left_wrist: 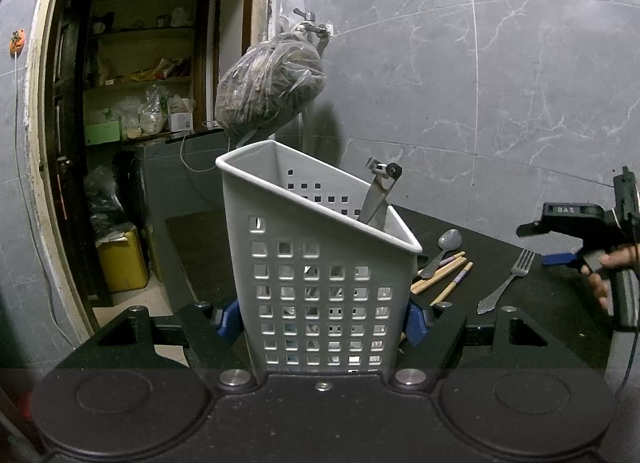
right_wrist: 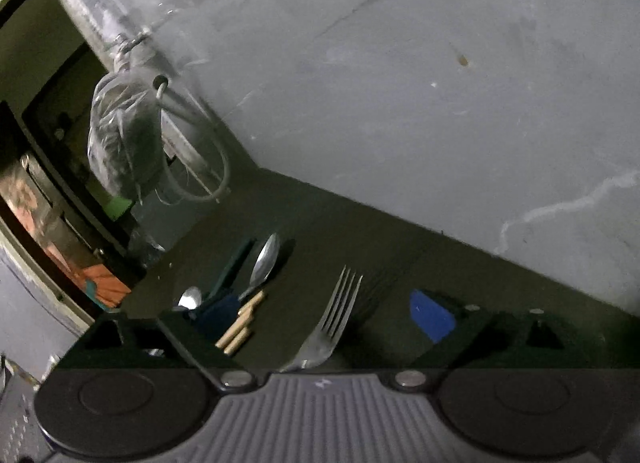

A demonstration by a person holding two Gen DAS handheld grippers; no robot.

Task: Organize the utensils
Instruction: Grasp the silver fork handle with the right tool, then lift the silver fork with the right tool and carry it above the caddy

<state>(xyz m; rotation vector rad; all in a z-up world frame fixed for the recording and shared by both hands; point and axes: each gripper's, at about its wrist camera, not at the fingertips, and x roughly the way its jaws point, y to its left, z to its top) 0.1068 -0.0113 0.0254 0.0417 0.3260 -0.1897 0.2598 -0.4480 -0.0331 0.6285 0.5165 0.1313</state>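
My left gripper (left_wrist: 320, 321) is shut on a white perforated utensil basket (left_wrist: 316, 263) and holds it upright by its sides. A metal peeler (left_wrist: 380, 191) stands inside the basket. On the black table, right of the basket, lie a spoon (left_wrist: 442, 251), wooden chopsticks (left_wrist: 444, 277) and a fork (left_wrist: 510, 283). My right gripper (right_wrist: 326, 317) is open and tilted, low over the fork (right_wrist: 332, 323), which lies between its blue pads (right_wrist: 432, 315). The chopsticks (right_wrist: 240, 325) and a spoon (right_wrist: 266, 259) lie just left of it. The right gripper also shows in the left wrist view (left_wrist: 560, 241).
A grey marble wall (left_wrist: 480, 83) stands behind the black table (left_wrist: 560, 303). A filled plastic bag (left_wrist: 272, 91) hangs from a tap above the basket. An open doorway with shelves (left_wrist: 140, 83) and a yellow canister (left_wrist: 122, 259) is at the left.
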